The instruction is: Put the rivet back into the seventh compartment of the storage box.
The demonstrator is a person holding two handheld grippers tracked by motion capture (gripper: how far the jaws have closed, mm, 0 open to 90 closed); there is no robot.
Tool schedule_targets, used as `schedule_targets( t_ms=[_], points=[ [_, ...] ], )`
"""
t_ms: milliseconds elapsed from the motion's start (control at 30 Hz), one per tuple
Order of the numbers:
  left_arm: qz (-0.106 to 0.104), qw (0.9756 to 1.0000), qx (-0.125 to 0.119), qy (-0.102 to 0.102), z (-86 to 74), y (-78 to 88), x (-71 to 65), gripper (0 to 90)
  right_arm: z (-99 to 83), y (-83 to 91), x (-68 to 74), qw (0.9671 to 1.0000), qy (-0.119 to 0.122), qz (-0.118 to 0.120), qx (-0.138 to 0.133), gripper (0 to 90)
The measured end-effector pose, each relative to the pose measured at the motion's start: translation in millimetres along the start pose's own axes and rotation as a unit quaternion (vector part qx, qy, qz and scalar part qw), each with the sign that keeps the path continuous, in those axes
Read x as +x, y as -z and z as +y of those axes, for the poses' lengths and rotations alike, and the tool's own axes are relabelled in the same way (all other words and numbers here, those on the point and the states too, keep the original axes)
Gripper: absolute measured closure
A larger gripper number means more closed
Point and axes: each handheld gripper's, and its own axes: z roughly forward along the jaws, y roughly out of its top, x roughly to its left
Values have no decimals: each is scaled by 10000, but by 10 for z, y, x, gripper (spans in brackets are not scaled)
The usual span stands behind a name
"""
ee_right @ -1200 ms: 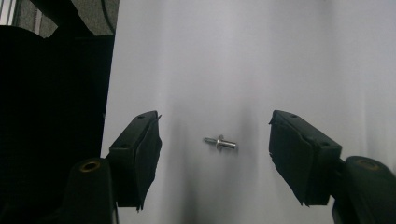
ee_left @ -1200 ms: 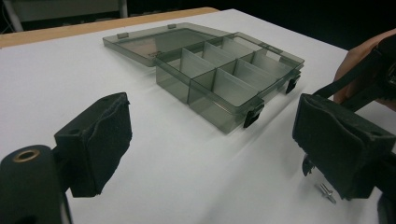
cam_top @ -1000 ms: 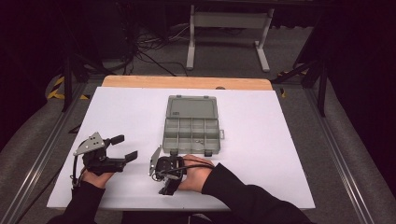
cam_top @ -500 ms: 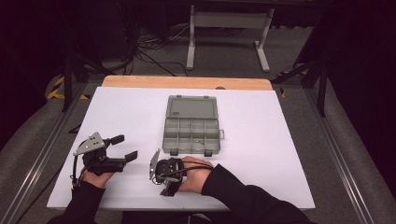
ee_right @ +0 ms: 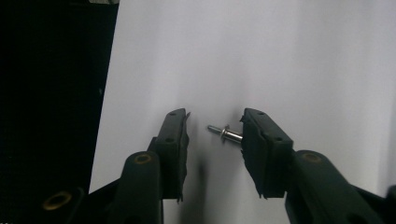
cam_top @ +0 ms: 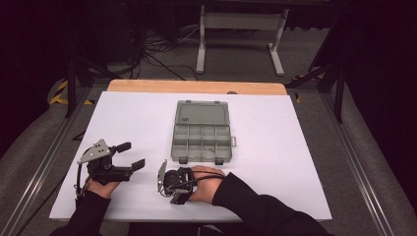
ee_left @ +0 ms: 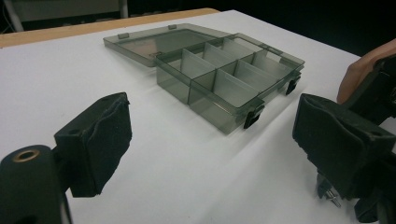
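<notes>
A small metal screw point(ee_right: 225, 133) lies on the white table between the jaws of my right gripper point(ee_right: 215, 116). Those jaws have just been closing. The screw's head end meets the right pad point(ee_right: 261, 144), while the left pad point(ee_right: 175, 140) stands clear of it. In the high view the right gripper point(cam_top: 175, 191) points down at the table near the front edge. My left gripper point(cam_top: 133, 155) rests beside it on the left, open wide, with nothing between its pads point(ee_left: 100, 140). An open clear grey compartment box point(cam_top: 202, 142) lies past both grippers.
The box's lid point(cam_top: 201, 112) lies flat behind its tray point(ee_left: 224, 79), with black latches facing the front. A white sheet point(cam_top: 295, 147) covers the table, with a wooden strip point(cam_top: 196, 87) along the far edge. Beyond it are cables and a stand on the floor.
</notes>
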Motion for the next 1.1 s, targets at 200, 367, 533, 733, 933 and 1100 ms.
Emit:
schedule_targets(
  t_ms=[200,367,533,733,933,1100],
  points=[
    [3,10000,9,6,-1,-1,-3,124,0,-2,12,10000,-3,7,-22,683],
    [3,10000,9,4,-1,-1,-4,124,5,1,2,10000,-31,56,-9,770],
    [-3,10000,-5,-8,0,0,-1,124,0,7,-11,9999,-74,126,10,802],
    [-4,10000,-9,-11,1,2,-2,123,3,2,-5,9999,-88,109,-4,808],
    [4,10000,3,1,-1,1,-2,123,4,8,-14,9999,-81,144,30,820],
    [1,10000,-5,-8,0,2,2,123,4,5,-13,9998,-120,154,0,820]
  ],
)
